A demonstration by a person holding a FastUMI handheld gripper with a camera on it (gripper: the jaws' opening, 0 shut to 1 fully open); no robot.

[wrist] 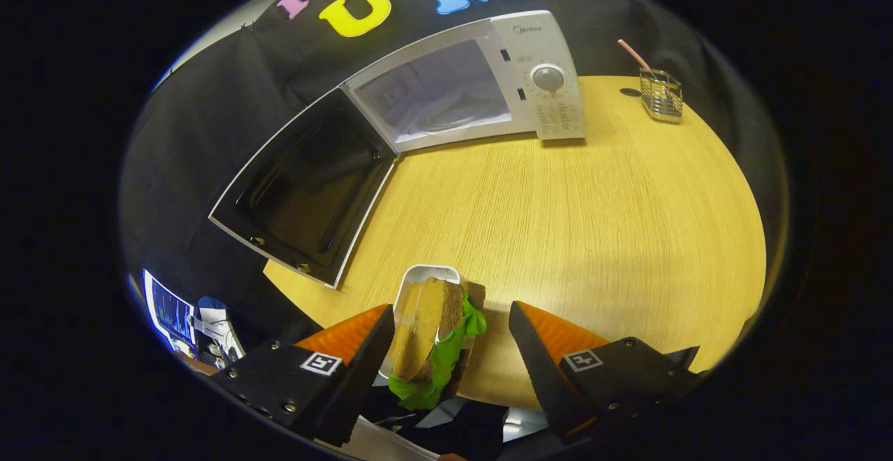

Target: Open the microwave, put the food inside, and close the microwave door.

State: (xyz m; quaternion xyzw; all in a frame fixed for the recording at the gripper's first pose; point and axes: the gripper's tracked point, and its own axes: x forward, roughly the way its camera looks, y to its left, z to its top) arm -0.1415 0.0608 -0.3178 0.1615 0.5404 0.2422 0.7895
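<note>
Fingers [363, 370] spread wide around sandwich [432, 339].
Tilted down over table [593, 224]; left pad beside white tray [418, 278], right pad apart. Microwave [488, 77] door [307, 185] open beyond.

A round wooden table [558, 203] carries a microwave [488, 77] at its far side, door [303, 185] swung open left, and a wire holder [661, 95] far right, perhaps holding a straw.
</note>
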